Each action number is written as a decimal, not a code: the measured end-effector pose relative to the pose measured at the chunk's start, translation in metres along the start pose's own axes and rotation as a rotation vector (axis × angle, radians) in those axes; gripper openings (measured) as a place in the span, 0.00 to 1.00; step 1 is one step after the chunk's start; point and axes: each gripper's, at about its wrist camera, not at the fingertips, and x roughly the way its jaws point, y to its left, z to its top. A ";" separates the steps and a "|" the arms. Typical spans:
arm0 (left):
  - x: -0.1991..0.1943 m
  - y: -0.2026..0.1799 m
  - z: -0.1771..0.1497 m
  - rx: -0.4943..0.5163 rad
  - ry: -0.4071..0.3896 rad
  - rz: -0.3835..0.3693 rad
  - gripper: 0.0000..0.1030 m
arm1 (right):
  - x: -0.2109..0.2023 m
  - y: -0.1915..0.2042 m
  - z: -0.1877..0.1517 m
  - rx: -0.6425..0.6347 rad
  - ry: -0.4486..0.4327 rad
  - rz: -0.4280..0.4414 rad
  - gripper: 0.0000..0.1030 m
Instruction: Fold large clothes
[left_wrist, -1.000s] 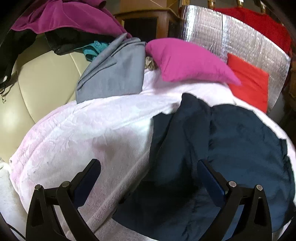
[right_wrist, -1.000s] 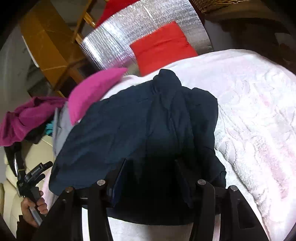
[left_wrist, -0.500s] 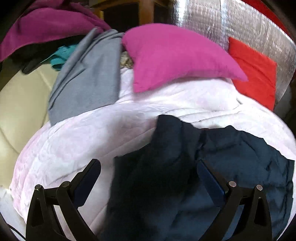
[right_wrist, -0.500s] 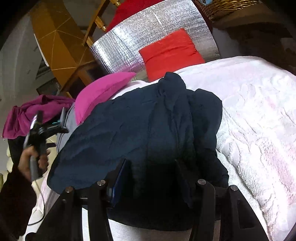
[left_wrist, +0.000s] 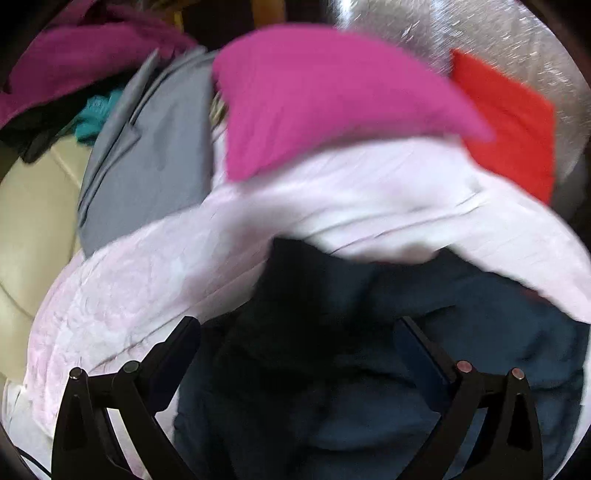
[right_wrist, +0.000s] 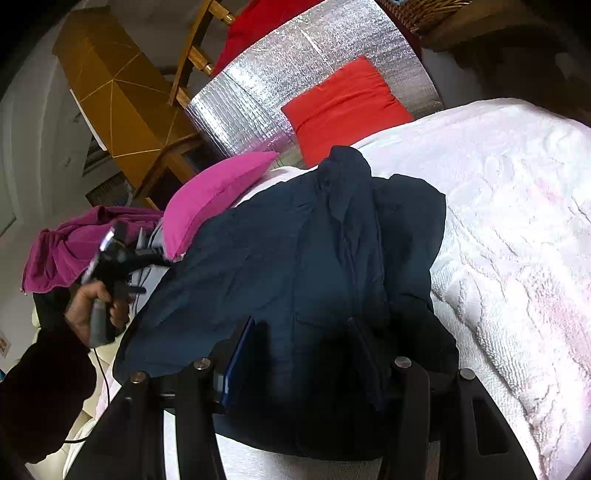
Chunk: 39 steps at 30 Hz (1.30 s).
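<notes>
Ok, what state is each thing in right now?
Navy garment: rumpled, partly folded on the white blanket.
Right gripper: jaws around the garment's near bunch.
Left gripper: jaws wide open, empty, above the garment.
Pink pillow: lying on the blanket.

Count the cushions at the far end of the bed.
2: a pink cushion beside the grey garment, and a red cushion leaning against the silver foil panel. Others may be hidden.

In the right wrist view the left gripper (right_wrist: 147, 254) now sits at nine o'clock beside the navy garment (right_wrist: 295, 277), up from the lower left a second ago. The left wrist view has closed in: the pink pillow (left_wrist: 325, 96) now looms at twelve o'clock.
</notes>
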 end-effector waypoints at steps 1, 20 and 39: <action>-0.009 -0.013 0.002 0.032 -0.019 -0.008 1.00 | 0.000 -0.001 0.000 0.002 -0.002 0.004 0.55; 0.030 -0.079 0.001 0.149 0.045 0.011 1.00 | -0.005 -0.010 -0.001 0.043 -0.009 0.061 0.55; -0.051 0.062 -0.148 0.204 -0.019 0.156 1.00 | -0.024 0.037 0.033 0.110 0.102 -0.050 0.56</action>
